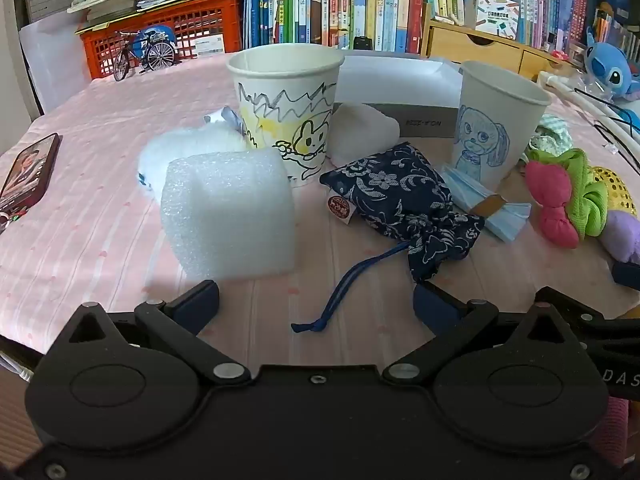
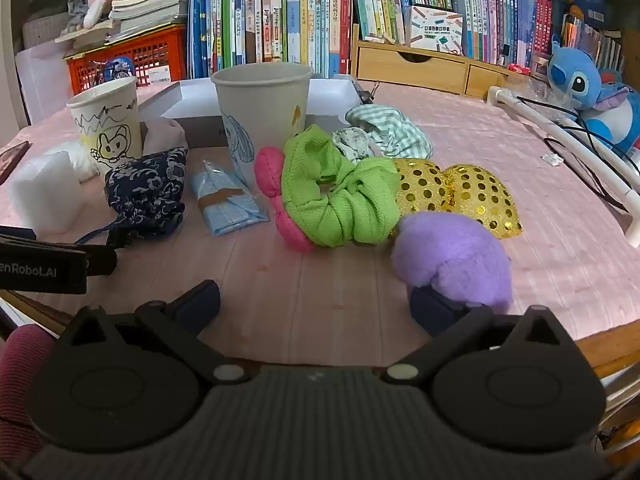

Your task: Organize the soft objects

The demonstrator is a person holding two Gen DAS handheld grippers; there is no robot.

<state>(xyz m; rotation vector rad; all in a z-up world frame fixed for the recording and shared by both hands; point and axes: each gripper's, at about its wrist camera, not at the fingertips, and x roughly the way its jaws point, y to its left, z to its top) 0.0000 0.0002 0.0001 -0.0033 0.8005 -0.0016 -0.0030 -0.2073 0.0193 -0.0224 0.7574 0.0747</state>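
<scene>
Showing phone (image 1: 30,172) only leftward | purple pompom (image 2: 454,258) fully rightward | both jaws open

Desk (image 2: 460,128) under a pink striped cloth, wooden edge showing at the near right corner. Behind it, a wall-wide row of upright books (image 2: 280,20). At left, an orange lattice crate (image 2: 132,58) topped with stacked papers and a pink plush. At right, a small wooden drawer unit (image 2: 412,64), a blue plush toy (image 2: 580,84) and a white tube (image 2: 560,136) with black cables. Model bicycle (image 1: 144,54) before the crate. Even indoor light.
</scene>
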